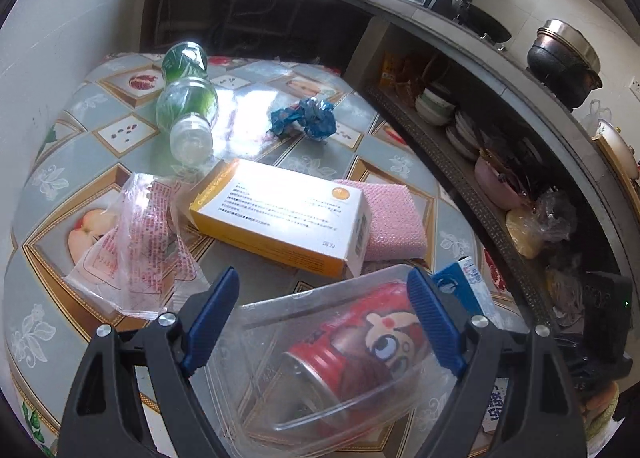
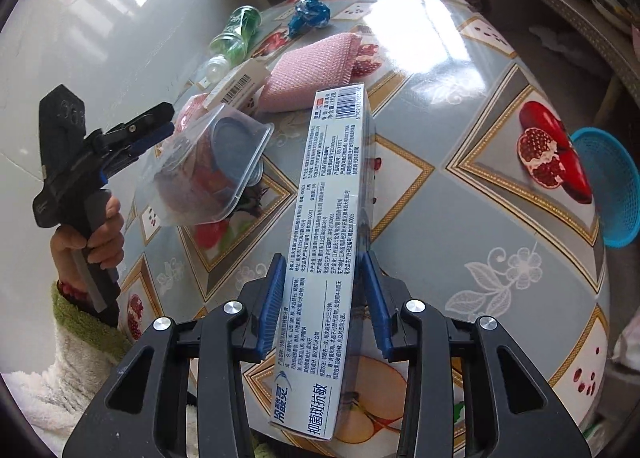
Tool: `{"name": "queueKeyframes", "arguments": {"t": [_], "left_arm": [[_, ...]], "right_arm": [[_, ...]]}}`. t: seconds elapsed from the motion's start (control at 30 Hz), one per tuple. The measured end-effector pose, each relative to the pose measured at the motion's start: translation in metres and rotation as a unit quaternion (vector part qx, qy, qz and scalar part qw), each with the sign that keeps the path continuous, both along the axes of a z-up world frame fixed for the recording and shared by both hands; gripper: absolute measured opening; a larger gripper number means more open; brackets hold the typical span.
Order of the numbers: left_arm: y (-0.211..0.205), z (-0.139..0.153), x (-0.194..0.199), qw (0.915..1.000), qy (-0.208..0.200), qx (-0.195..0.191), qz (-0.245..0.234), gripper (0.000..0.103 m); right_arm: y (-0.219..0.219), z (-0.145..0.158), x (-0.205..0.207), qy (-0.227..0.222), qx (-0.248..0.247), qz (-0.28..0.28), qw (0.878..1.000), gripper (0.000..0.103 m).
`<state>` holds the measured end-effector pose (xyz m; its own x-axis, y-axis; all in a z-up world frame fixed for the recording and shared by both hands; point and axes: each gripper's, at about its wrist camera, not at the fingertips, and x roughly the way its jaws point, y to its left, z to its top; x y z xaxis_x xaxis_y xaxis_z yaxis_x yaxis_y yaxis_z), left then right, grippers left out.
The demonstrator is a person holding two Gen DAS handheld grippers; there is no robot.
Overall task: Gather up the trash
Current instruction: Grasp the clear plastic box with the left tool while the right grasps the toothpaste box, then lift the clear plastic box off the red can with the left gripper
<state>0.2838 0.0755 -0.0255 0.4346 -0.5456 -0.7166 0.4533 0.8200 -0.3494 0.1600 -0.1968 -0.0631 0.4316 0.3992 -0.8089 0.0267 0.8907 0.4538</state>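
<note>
- Low centre of the right wrist view, the right gripper pinches a long toothpaste box between its blue pads, lifted over the patterned table.
- At mid-left, the left gripper stands spread wide, clamped on a clear plastic tub with a red can inside.
- Farther up the left wrist view lie an orange-and-white carton, a plastic bag, a crumpled blue wrapper and an empty bottle.
- Step, I judge: gathering. Next, carry the toothpaste box to the tub and drop it in.
</note>
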Motion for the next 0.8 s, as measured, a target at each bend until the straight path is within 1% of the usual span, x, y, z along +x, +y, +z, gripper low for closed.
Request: {"name": "queueKeyframes", "arguments": {"t": [0.1,0.2,0.33,0.43,0.47,0.53,0.63,0.73,0.8], "left_arm": [[0.003,-0.006,0.004,0.9997,0.025,0.0,0.009,0.084],[0.009,-0.006,-0.004,0.9983,0.055,-0.018,0.007,0.084],[0.011,-0.007,-0.03,0.9961,0.085,-0.014,-0.02,0.084],[0.009,-0.004,-0.053,0.9944,0.091,-0.017,-0.05,0.084],[0.007,-0.001,-0.059,0.9947,0.086,-0.013,-0.055,0.084],[0.003,0.006,-0.07,0.9962,0.064,0.004,-0.06,0.085],[-0.011,0.021,-0.084,0.9966,0.015,0.037,-0.073,0.093],[-0.033,0.031,-0.099,0.992,-0.024,0.069,-0.103,0.096],[-0.046,0.033,-0.111,0.9879,-0.041,0.093,-0.117,0.097]], "right_arm": [[-0.003,-0.001,-0.002,-0.006,0.007,-0.002,1.0,0.037],[-0.005,-0.001,-0.002,-0.008,0.017,-0.003,1.0,0.037],[-0.01,-0.002,-0.003,-0.011,0.024,-0.002,1.0,0.037],[-0.013,-0.002,-0.004,-0.012,0.027,-0.004,1.0,0.037],[-0.014,-0.002,-0.004,-0.012,0.028,-0.005,1.0,0.037],[-0.015,-0.003,-0.006,-0.013,0.03,-0.006,0.999,0.037],[-0.016,-0.003,-0.007,-0.013,0.03,-0.008,0.999,0.037],[-0.015,-0.003,-0.007,-0.014,0.03,-0.009,0.999,0.037],[-0.015,-0.003,-0.007,-0.014,0.03,-0.01,0.999,0.037]]}}
